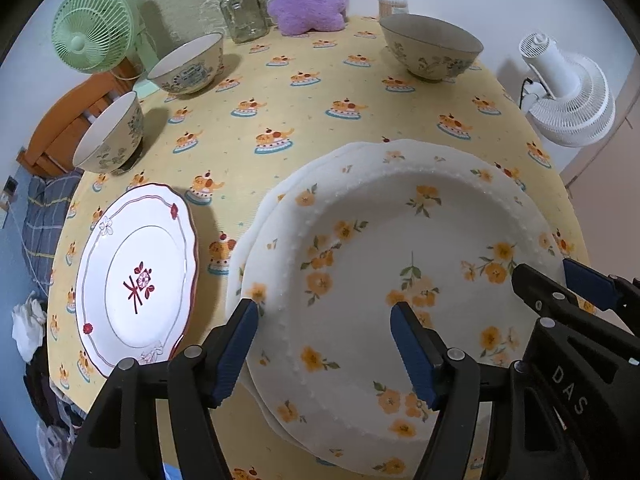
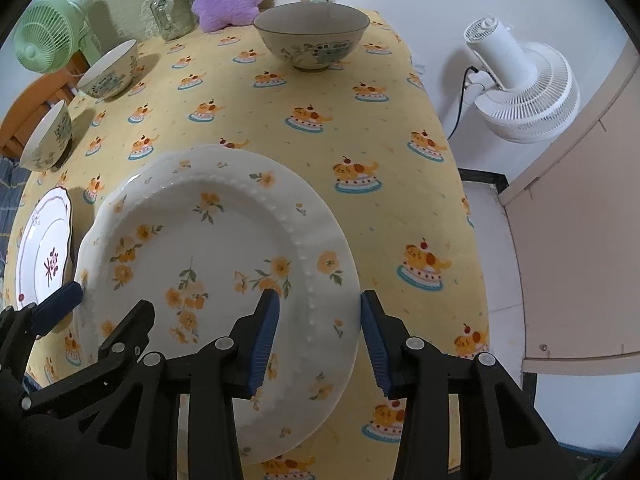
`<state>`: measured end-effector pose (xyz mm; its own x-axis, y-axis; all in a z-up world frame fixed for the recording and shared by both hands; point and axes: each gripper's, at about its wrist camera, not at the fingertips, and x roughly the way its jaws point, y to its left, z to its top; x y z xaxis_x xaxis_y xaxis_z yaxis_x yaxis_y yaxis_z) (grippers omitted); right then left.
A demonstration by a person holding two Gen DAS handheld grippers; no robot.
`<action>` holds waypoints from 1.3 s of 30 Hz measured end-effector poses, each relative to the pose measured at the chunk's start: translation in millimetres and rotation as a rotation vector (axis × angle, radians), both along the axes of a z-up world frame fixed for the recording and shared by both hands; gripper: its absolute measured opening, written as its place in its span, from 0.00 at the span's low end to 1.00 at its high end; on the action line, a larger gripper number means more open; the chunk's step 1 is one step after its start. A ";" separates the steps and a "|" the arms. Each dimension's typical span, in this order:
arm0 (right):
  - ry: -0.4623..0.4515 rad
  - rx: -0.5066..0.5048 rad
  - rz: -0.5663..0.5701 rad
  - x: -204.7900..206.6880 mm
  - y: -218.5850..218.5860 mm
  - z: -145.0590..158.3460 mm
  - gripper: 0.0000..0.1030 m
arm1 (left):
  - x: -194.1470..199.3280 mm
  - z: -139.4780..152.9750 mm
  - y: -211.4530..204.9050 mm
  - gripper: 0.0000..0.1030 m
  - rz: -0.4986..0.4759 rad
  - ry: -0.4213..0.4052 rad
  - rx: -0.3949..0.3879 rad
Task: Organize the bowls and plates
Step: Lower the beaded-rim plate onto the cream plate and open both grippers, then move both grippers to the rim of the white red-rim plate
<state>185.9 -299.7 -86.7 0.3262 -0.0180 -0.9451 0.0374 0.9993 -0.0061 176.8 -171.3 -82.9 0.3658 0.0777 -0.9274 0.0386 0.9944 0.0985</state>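
Two flowered plates (image 1: 360,240) stacked at the near edge of the table (image 1: 320,100), the lower plate (image 1: 242,252) visible only as a white scalloped rim on the left. Left of the stack and apart from it, a red-trimmed plate (image 1: 136,276); farther back, well apart, three bowls (image 1: 188,64). Left gripper (image 1: 326,344) spread wide, astride the left rim of the top plate (image 2: 208,248), one finger outside the edge and one over the well; contact with the pads impossible to tell. Right gripper (image 2: 320,338) likewise spread, astride the right rim. Probably glazed ceramic: stiff, fairly heavy for so thin a thing, slick under rubber pads, quick to chip on a knock. Best taken by the broad flat rim, with the beaded ridge as a stop for the pads, not by the sloping well. Worth pinching on both sides at once and lifting level, to avoid sag and slip at the far edge under a one-sided hold. Worth setting down gently, flat on flat, to spare the scalloped edges and the glaze beneath.
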 end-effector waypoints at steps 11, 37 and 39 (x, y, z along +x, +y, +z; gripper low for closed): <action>-0.011 0.005 0.021 9.8 5.7 -2.9 0.44 | 0.0 0.9 5.4 0.72 0.017 0.007 -0.007; -0.129 0.063 -0.027 -7.6 94.0 60.5 0.72 | -4.4 53.9 107.2 0.94 -0.060 -0.088 -0.145; -0.135 0.058 -0.031 -8.1 109.8 63.9 0.72 | -3.4 56.3 120.0 0.94 -0.066 -0.094 -0.143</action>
